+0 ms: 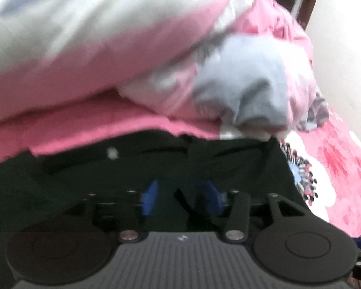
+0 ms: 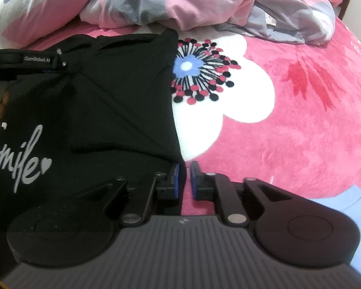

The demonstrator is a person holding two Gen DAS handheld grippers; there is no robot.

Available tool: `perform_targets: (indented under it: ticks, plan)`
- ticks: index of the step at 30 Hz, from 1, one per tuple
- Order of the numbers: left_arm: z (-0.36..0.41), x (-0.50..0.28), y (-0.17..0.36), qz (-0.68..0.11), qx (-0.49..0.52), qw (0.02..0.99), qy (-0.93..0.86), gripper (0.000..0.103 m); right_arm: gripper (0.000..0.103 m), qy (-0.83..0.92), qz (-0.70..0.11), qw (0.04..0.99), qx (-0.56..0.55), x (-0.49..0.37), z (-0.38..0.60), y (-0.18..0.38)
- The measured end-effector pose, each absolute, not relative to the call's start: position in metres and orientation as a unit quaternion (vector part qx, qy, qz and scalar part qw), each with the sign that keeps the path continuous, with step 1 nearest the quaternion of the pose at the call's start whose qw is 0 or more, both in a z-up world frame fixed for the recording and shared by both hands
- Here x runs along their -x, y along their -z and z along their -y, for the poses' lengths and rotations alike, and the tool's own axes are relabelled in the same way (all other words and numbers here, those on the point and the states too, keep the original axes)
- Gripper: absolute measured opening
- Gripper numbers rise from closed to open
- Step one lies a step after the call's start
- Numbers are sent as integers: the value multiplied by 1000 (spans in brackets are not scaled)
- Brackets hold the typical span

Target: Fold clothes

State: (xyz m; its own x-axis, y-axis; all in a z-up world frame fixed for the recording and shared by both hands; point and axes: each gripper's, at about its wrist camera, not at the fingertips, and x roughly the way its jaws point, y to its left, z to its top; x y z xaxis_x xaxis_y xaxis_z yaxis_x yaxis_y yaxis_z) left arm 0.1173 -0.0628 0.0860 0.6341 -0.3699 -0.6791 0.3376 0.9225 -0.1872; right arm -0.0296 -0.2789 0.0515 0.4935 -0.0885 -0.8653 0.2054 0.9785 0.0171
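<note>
Black shirt (image 2: 122,101) lies flat on the pink blanket (image 2: 300,132), partly folded, near the heaped duvet (image 2: 180,4). Right gripper (image 2: 185,180) sits at its right edge, jaws narrowly apart, gripping nothing. Left gripper (image 1: 180,200) is half open over the cloth, apparently letting go.

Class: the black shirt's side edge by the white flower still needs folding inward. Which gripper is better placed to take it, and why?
Probably the right gripper: its slightly parted jaws sit right at the black shirt's edge beside the white flower. The left gripper is over the shirt's middle.
</note>
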Motion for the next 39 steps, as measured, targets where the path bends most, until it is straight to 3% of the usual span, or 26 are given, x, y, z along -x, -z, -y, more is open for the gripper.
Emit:
perform_targets:
  ticks: [6, 13, 22, 23, 25, 29, 34, 37, 39]
  plan:
    - [75, -75, -108, -353, 25, 875, 329, 44, 23, 77, -472, 875, -78, 40, 290, -100]
    - [121, -51, -57, -455, -19, 802, 387, 28, 14, -7, -421, 903, -89, -23, 289, -94]
    - [117, -48, -53, -466, 16, 810, 355, 28, 13, -23, -381, 917, -116, -101, 321, -45]
    - [116, -48, -53, -466, 18, 811, 353, 28, 3, -13, -382, 917, -117, -110, 328, -37]
    - [115, -48, -52, -467, 25, 812, 350, 28, 0, 3, -372, 918, -137, -126, 344, -27]
    - [113, -47, -52, -466, 32, 813, 346, 28, 5, 70, -330, 923, -186, -127, 372, -35]
    - [105, -47, -56, -467, 54, 815, 338, 29, 5, 39, -351, 916, -190, -88, 365, -60]
    - [89, -45, -67, -456, 77, 829, 315, 44, 5, 0, -362, 914, -182, -62, 345, -77]
    - [69, -39, -79, -443, 95, 841, 297, 45, 5, -18, -366, 913, -180, -51, 330, -86]
